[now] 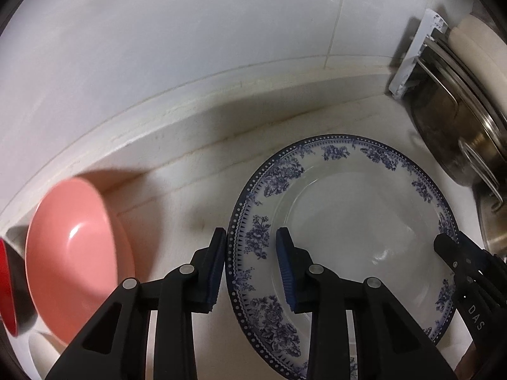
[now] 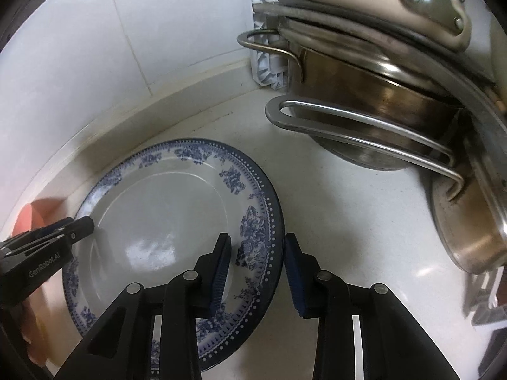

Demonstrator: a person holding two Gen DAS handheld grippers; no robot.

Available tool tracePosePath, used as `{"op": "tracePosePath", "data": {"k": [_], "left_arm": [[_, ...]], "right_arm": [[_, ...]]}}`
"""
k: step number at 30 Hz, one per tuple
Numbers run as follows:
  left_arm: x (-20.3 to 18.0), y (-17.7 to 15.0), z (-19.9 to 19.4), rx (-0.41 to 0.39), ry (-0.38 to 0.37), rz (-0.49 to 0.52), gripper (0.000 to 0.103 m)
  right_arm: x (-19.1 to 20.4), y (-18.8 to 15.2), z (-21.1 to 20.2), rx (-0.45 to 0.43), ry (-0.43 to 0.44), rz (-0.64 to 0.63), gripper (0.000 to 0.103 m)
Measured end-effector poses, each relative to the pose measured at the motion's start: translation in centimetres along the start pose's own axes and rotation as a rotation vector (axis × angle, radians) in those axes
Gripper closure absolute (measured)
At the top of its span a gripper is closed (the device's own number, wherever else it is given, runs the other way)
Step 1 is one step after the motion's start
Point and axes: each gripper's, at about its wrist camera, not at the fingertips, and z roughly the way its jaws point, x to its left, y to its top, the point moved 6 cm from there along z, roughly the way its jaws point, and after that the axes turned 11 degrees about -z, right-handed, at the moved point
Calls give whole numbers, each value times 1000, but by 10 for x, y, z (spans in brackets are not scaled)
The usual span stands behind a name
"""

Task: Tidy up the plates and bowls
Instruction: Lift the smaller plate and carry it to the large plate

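Note:
A white plate with a blue floral rim (image 1: 348, 221) lies on the white counter; it also shows in the right wrist view (image 2: 164, 209). My left gripper (image 1: 252, 266) is open, its fingers straddling the plate's left rim. My right gripper (image 2: 256, 272) is open, its fingers straddling the plate's right rim; it shows at the plate's right edge in the left wrist view (image 1: 450, 250). A pink bowl (image 1: 76, 253) stands tilted to the left of the plate. A red bowl's edge (image 1: 6, 288) shows at the far left.
Stacked steel pots (image 2: 380, 101) with wire handles (image 2: 364, 126) lean at the right, close to the plate. A white plastic rack piece (image 2: 266, 25) stands against the tiled wall (image 1: 190, 31). The counter's raised back ledge (image 1: 190, 104) runs behind the plate.

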Motion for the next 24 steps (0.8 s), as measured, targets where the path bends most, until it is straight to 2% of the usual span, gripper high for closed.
{"op": "tracePosePath", "data": {"k": [6, 12, 24], "left_arm": [[8, -16, -22, -12, -23, -18, 71], [21, -28, -60, -64, -47, -39, 71], [70, -61, -134, -137, -70, -103, 71]], "right_arm": [[5, -16, -22, -1, -12, -22, 68], [10, -28, -56, -42, -26, -32, 68], [42, -52, -134, -129, -36, -83, 68]]}}
